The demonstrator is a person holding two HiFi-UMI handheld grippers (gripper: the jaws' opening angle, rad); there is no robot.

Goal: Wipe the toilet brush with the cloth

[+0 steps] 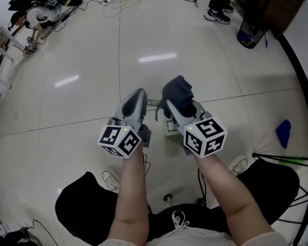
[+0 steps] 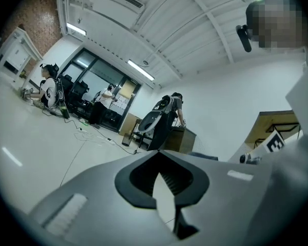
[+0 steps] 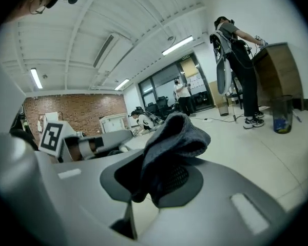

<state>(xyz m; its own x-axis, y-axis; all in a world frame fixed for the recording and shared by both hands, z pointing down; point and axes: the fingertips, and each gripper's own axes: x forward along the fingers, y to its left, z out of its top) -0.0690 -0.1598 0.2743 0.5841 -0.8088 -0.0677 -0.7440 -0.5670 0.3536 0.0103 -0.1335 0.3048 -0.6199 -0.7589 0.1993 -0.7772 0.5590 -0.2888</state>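
Cloth, dark grey knit (image 1: 178, 93): bunched in right claw (image 3: 153, 181), jaws clamped on it.
Left claw (image 2: 161, 176): jaws together, empty.

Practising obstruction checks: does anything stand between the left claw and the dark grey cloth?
Nothing visible does. The dark grey cloth is pinched in the right claw; the shut, empty left claw hangs beside it.
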